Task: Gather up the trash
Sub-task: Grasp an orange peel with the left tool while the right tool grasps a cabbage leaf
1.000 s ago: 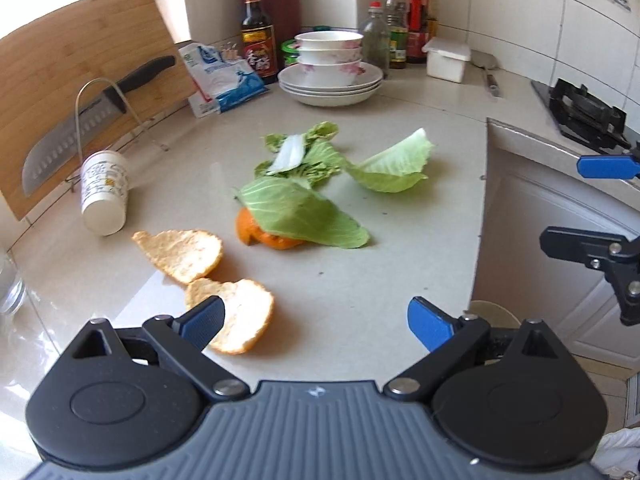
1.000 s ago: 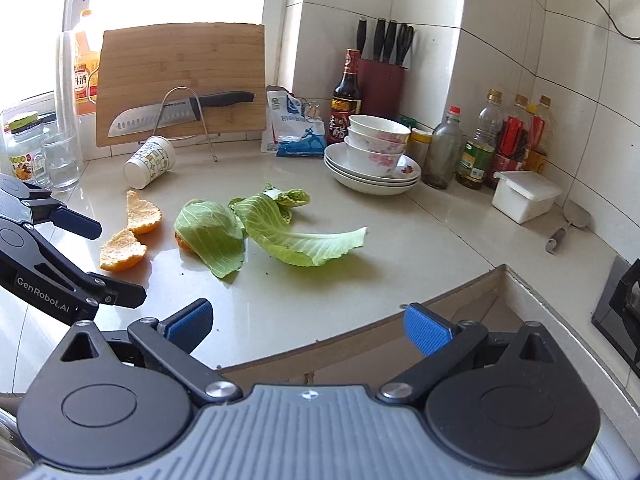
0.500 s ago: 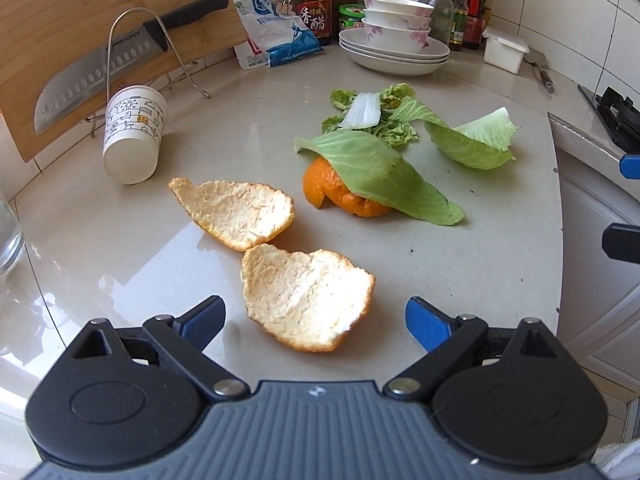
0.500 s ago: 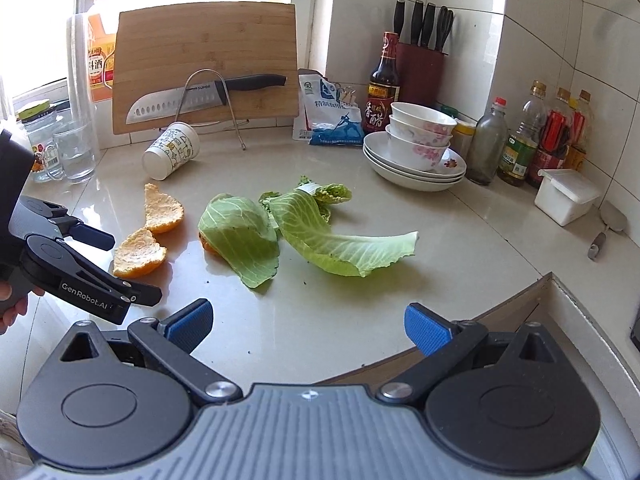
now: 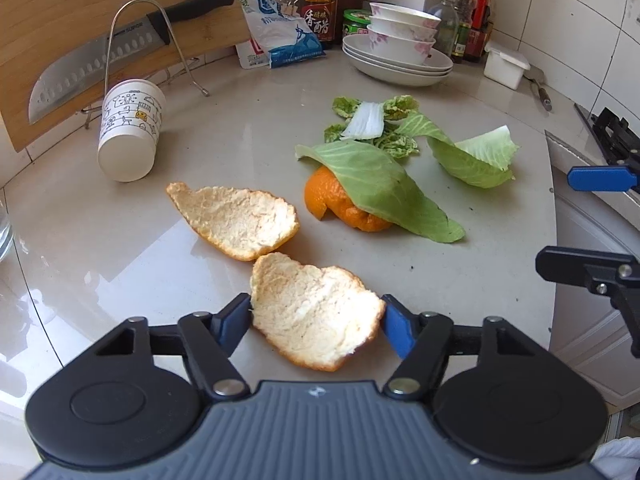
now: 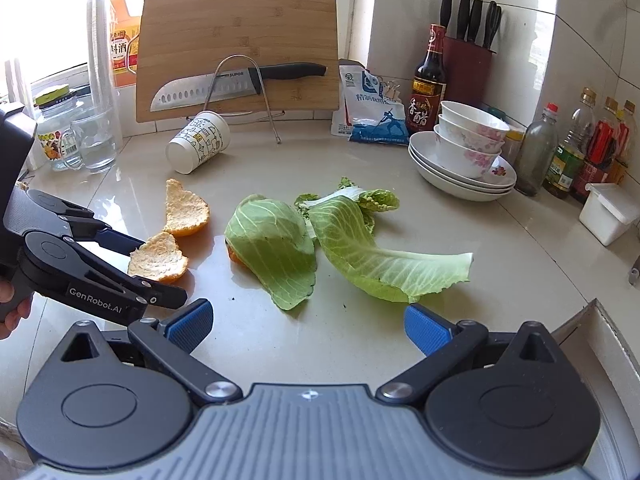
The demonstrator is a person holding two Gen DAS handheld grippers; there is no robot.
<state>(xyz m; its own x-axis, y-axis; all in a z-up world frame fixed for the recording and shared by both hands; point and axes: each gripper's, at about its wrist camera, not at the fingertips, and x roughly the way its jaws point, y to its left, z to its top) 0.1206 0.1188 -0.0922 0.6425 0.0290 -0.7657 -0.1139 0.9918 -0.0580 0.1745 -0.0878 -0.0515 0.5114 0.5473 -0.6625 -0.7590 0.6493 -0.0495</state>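
Observation:
Trash lies on the white counter: two pale orange peels, the near orange peel (image 5: 316, 312) (image 6: 158, 258) and a second peel (image 5: 236, 220) (image 6: 186, 210), a third orange peel (image 5: 340, 204) under a cabbage leaf (image 5: 384, 188) (image 6: 276, 248), another leaf (image 5: 476, 156) (image 6: 380, 256), and a tipped paper cup (image 5: 130, 132) (image 6: 198, 142). My left gripper (image 5: 316, 320) (image 6: 148, 268) has its pads touching both sides of the near peel. My right gripper (image 6: 308, 326) (image 5: 592, 220) is open and empty, in front of the leaves.
A cutting board with a knife (image 6: 236, 84) on a wire rack stands at the back. Stacked bowls and plates (image 6: 468, 152), bottles, a salt bag (image 6: 372, 108) and a white box (image 6: 612, 212) line the back right. Glass jars (image 6: 76, 136) stand at left. The counter edge (image 6: 580, 316) drops at right.
My left gripper moved forward to the near orange peel and narrowed its jaws until the pads met the peel. My right gripper moved closer to the cabbage leaves and stayed open.

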